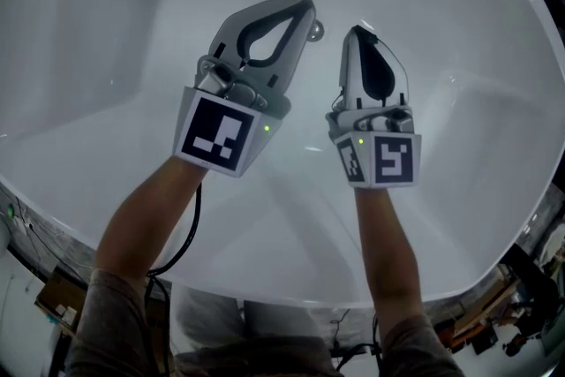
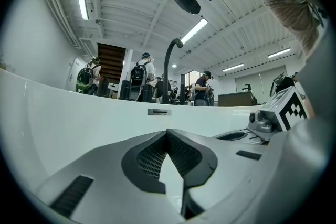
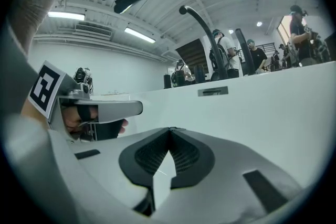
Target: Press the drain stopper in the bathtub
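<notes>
I look down into a white bathtub (image 1: pixel 106 57). The chrome drain stopper (image 1: pixel 316 31) shows on the tub floor, partly hidden by the tip of my left gripper (image 1: pixel 303 10), which hangs just left of it. That gripper is shut with nothing held; in the left gripper view its tips (image 2: pixel 168 131) meet. My right gripper (image 1: pixel 357 32) hovers a little right of the stopper, also shut and empty, its tips (image 3: pixel 169 129) closed together in the right gripper view. Neither gripper view shows the stopper.
The tub's far wall carries a small overflow plate (image 2: pixel 158 112) (image 3: pixel 212 92). A dark curved faucet (image 2: pixel 169 65) (image 3: pixel 202 26) rises behind the rim. People stand in the room beyond. Cables and clutter lie on the floor by the near rim (image 1: pixel 494 313).
</notes>
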Demonstrator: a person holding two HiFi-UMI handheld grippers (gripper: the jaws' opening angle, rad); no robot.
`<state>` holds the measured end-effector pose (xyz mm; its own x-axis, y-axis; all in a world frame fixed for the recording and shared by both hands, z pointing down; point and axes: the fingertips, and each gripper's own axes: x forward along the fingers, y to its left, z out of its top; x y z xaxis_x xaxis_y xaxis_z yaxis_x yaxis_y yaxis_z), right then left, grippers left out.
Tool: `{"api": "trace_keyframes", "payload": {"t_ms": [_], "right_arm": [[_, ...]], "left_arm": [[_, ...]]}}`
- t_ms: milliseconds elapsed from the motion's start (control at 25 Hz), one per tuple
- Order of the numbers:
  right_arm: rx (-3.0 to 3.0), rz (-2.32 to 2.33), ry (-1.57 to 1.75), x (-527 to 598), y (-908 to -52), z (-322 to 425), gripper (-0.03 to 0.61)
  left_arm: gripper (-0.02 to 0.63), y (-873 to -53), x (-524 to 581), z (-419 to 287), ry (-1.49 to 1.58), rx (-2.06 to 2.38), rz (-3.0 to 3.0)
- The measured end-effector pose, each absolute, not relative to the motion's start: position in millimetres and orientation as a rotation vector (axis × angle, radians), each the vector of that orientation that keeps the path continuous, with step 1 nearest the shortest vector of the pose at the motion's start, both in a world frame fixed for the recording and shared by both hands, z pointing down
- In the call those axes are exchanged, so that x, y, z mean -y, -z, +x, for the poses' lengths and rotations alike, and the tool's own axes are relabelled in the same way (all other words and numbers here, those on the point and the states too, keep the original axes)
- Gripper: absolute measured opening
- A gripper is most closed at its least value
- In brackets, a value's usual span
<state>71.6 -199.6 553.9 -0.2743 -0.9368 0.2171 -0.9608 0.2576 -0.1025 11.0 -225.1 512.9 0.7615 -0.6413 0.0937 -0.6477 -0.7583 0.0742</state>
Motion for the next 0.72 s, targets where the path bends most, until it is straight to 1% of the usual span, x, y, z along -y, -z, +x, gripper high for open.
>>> {"api": "trace_keyframes", "payload": {"t_ms": [280, 720], "right_arm": [[2.373, 1.793, -0.389, 206, -598, 69, -0.002], [2.262, 1.669, -0.503, 219, -691, 73, -0.002]], "left_arm": [[0.002, -539, 229, 11, -0.079, 1.06, 2.845], [0.002, -562, 236, 13, -0.083, 1.072, 2.813]]}}
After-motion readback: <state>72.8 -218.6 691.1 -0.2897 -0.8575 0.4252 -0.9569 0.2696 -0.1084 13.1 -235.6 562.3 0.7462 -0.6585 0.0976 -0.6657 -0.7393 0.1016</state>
